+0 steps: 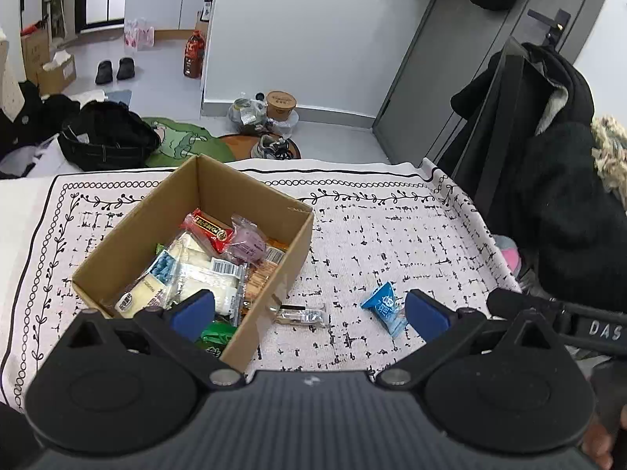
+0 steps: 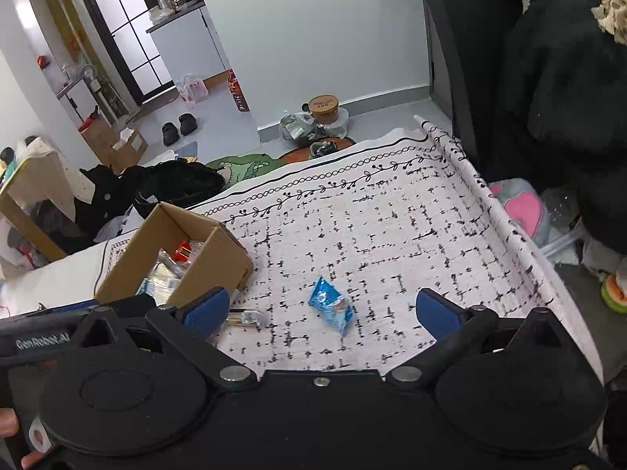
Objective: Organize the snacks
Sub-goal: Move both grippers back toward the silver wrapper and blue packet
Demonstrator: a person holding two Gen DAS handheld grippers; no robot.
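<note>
I have both grippers above a table covered by a white patterned cloth, with the cardboard box as my landmark.

Left gripper: its 2 blue pads are spread wide with nothing between them that they touch; one pad hangs over the near corner of the box, the other over the cloth to the box's right.

Right gripper: its 2 blue pads are likewise spread wide and pinch nothing; it hovers over the cloth to the right of the box.

Box contents: several snacks lie loosely piled inside, among them a red bar, a purple packet, clear-wrapped pale packets and a green packet at the near corner.

Outside the box, 2 snacks lie flat on the cloth. A clear-wrapped stick lies just beside the box's right wall. A blue packet lies farther right of the box, well apart from it; in the right wrist view this blue packet sits between the right gripper's pads but below them, untouched.
</note>
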